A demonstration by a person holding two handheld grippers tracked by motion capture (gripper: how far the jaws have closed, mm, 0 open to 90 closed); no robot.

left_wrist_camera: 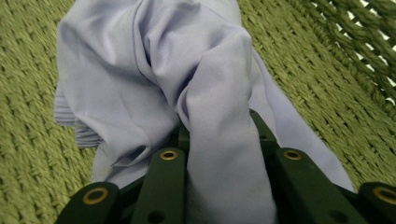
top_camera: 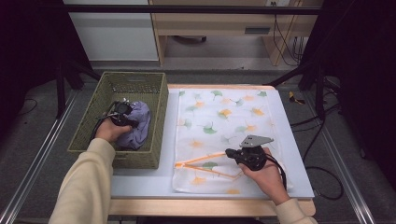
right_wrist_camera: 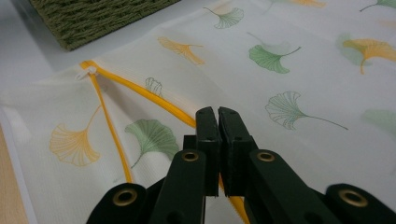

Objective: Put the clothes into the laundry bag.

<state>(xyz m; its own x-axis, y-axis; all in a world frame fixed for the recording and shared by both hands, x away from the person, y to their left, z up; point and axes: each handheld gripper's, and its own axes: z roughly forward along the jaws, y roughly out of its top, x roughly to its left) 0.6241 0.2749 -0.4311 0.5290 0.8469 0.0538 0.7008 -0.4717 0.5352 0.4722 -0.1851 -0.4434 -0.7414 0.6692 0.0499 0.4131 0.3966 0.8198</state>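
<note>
- Progress, my read: early. Lilac cloth is gripped but lies in the woven basket; nothing has gone into the mesh laundry bag yet.
- Left gripper: inside the basket, jaws clamped on a bunched ridge of the cloth. In the left gripper view the fold runs up between the jaws, pinched tight.
- Right gripper: on the bag just right of the basket, near the bag's front edge. Jaws nearly together, pinching the bag's top layer at the orange zipper line. Looks like it's there to lift the mouth open.
- Zipper seems undone: two orange lines spread apart from a white pull at the basket-side corner.
- Left to do, as I judge it: lift cloth out of the basket, carry it right to the bag opening, stuff it in, zip.
- Materials:
  - cloth: thin, smooth, matte knit, soft deep folds, will drape and drag.
  - basket: olive woven cord, rectangular, open weave near the rim, rough; may snag the cloth.
  - bag: fine white mesh, flat, ginkgo-leaf print in green and orange, limp.
  - table: smooth pale top, wood edge.
</note>
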